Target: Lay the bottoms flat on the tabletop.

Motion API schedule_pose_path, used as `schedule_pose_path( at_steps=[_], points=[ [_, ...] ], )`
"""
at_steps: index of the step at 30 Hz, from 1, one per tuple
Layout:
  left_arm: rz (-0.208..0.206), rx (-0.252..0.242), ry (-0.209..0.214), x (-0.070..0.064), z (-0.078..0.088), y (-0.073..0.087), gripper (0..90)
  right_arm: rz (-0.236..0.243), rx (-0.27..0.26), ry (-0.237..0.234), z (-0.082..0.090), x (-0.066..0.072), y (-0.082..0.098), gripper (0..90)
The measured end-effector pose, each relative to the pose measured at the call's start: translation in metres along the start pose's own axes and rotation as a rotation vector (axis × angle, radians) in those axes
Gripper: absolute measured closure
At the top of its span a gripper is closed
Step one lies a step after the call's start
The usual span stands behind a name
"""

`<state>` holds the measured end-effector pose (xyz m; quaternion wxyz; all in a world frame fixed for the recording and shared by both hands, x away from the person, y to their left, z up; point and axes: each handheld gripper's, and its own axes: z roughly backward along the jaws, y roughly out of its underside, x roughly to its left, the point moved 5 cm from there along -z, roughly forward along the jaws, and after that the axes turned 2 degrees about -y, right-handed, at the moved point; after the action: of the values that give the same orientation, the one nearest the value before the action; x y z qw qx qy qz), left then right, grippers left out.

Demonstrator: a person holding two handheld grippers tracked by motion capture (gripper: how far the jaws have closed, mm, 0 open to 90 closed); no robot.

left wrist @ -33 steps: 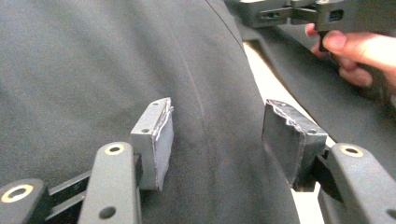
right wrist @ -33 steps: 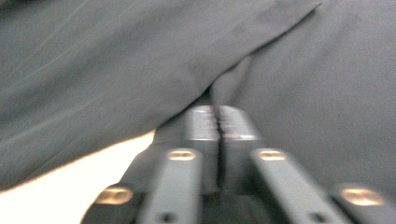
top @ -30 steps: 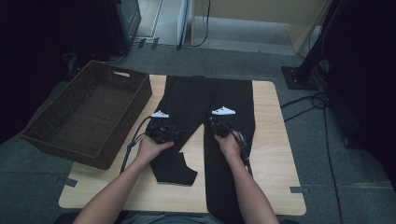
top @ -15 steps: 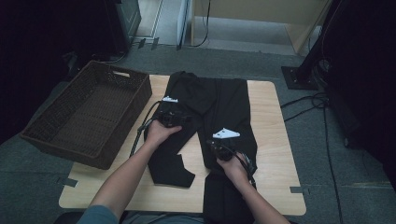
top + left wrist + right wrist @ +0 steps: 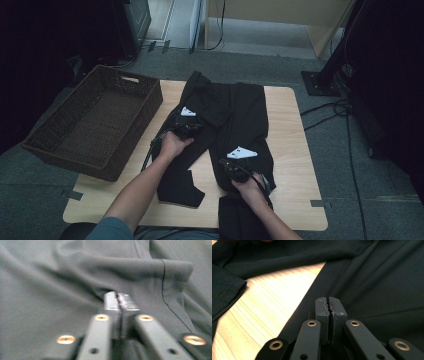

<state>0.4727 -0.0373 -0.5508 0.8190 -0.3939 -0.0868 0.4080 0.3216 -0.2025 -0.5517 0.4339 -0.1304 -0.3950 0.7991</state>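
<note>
Black trousers lie lengthwise on the wooden table, with one leg end hanging over the near edge. My left gripper sits on the upper left part of the trousers. Its jaws have just been closing, and in the left gripper view they are together with a fold of the dark cloth puckered at their tips. My right gripper is over the right leg, nearer the person. Its jaws are shut, nothing shows between them, and they are low above the fabric beside bare wood.
A dark woven basket stands at the table's left side and overhangs its edge. Cables run over the floor at the right, by a stand's base. Bare tabletop lies right of the trousers and at the front left.
The left gripper moved away from the person to the trousers' upper left, and the cloth there has bunched. The right gripper drew back toward the near edge along the right leg.
</note>
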Motion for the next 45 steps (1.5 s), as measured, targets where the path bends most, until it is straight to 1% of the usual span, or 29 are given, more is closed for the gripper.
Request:
schedule_pose_path(
  at_steps=[1, 3, 5, 6, 8, 10, 12, 13, 14, 16, 17, 18, 20, 21, 24, 26, 28, 30, 33, 34, 35, 36, 37, 38, 39, 40, 42, 43, 45],
  points=[
    [0.007, 0.005, 0.007, -0.001, 0.002, 0.002, 90.0, 0.002, 0.003, 0.000, 0.000, 0.000, 0.000, 85.4],
    [0.023, 0.012, 0.033, -0.007, 0.006, 0.007, 90.0, -0.012, 0.013, 0.002, 0.002, -0.002, -0.003, 83.9],
    [0.024, 0.019, 0.062, -0.014, 0.014, 0.017, 90.0, -0.029, -0.024, 0.012, 0.008, -0.008, -0.010, 80.8],
    [0.028, 0.027, 0.066, -0.018, 0.018, 0.021, 90.0, -0.039, -0.048, 0.022, 0.010, -0.012, -0.015, 79.4],
    [0.052, 0.038, 0.088, -0.025, 0.027, 0.031, 90.0, -0.059, -0.092, 0.031, 0.014, -0.021, -0.025, 76.3],
    [0.050, 0.043, 0.096, -0.030, 0.036, 0.041, 90.0, -0.077, -0.120, 0.044, 0.013, -0.031, -0.034, 74.3],
    [0.048, 0.046, 0.096, -0.031, 0.045, 0.050, 90.0, -0.089, -0.125, 0.067, 0.008, -0.042, -0.042, 70.4],
    [0.056, 0.041, 0.096, -0.031, 0.050, 0.054, 90.0, -0.095, -0.135, 0.079, 0.006, -0.047, -0.044, 68.8],
    [0.082, 0.035, 0.101, -0.031, 0.053, 0.058, 90.0, -0.101, -0.140, 0.089, 0.003, -0.053, -0.047, 63.4],
    [0.101, 0.034, 0.105, -0.030, 0.060, 0.065, 90.0, -0.094, -0.154, 0.120, -0.005, -0.064, -0.053, 53.1],
    [0.101, 0.031, 0.100, -0.030, 0.064, 0.068, 90.0, -0.092, -0.152, 0.137, -0.009, -0.070, -0.057, 48.7],
    [0.101, 0.029, 0.098, -0.030, 0.067, 0.071, 90.0, -0.103, -0.149, 0.149, -0.013, -0.075, -0.061, 46.0],
    [0.105, 0.025, 0.102, -0.031, 0.072, 0.077, 90.0, -0.131, -0.148, 0.149, -0.022, -0.083, -0.069, 42.3],
    [0.109, 0.025, 0.108, -0.031, 0.074, 0.079, 90.0, -0.138, -0.149, 0.158, -0.027, -0.086, -0.073, 41.0],
    [0.119, 0.037, 0.118, -0.032, 0.078, 0.083, 90.0, -0.145, -0.144, 0.186, -0.045, -0.092, -0.085, 38.9],
    [0.124, 0.033, 0.123, -0.032, 0.079, 0.084, 90.0, -0.162, -0.136, 0.186, -0.058, -0.095, -0.091, 36.6],
    [0.131, 0.027, 0.129, -0.032, 0.080, 0.086, 90.0, -0.172, -0.129, 0.181, -0.071, -0.094, -0.098, 35.1],
    [0.129, 0.029, 0.132, -0.032, 0.082, 0.088, 90.0, -0.162, -0.125, 0.190, -0.082, -0.092, -0.103, 34.4],
    [0.127, 0.028, 0.133, -0.032, 0.085, 0.091, 90.0, -0.138, -0.101, 0.207, -0.096, -0.087, -0.106, 33.5],
    [0.130, 0.026, 0.133, -0.032, 0.086, 0.091, 90.0, -0.122, -0.087, 0.214, -0.100, -0.085, -0.105, 34.8],
    [0.130, 0.025, 0.131, -0.032, 0.086, 0.092, 90.0, -0.109, -0.046, 0.217, -0.103, -0.084, -0.105, 35.9],
    [0.129, 0.023, 0.130, -0.032, 0.086, 0.092, 90.0, -0.081, -0.032, 0.225, -0.106, -0.083, -0.105, 37.9],
    [0.131, 0.023, 0.131, -0.032, 0.086, 0.092, 90.0, -0.074, -0.034, 0.211, -0.105, -0.081, -0.105, 43.1],
    [0.132, 0.023, 0.134, -0.032, 0.086, 0.092, 89.7, -0.071, -0.036, 0.203, -0.105, -0.080, -0.104, 46.1],
    [0.138, 0.023, 0.137, -0.032, 0.086, 0.092, 89.2, -0.069, -0.038, 0.195, -0.104, -0.079, -0.104, 52.6],
    [0.141, 0.021, 0.145, -0.032, 0.087, 0.092, 87.8, -0.065, -0.041, 0.189, -0.103, -0.078, -0.103, 62.9],
    [0.149, 0.020, 0.172, -0.032, 0.088, 0.093, 81.1, -0.057, -0.045, 0.174, -0.101, -0.075, -0.101, 81.6],
    [0.149, 0.025, 0.185, -0.032, 0.089, 0.092, 77.8, -0.055, -0.047, 0.168, -0.101, -0.074, -0.101, 85.9],
    [0.158, 0.021, 0.194, -0.030, 0.092, 0.091, 72.0, -0.062, -0.048, 0.162, -0.097, -0.073, -0.098, 87.4]
  ],
)
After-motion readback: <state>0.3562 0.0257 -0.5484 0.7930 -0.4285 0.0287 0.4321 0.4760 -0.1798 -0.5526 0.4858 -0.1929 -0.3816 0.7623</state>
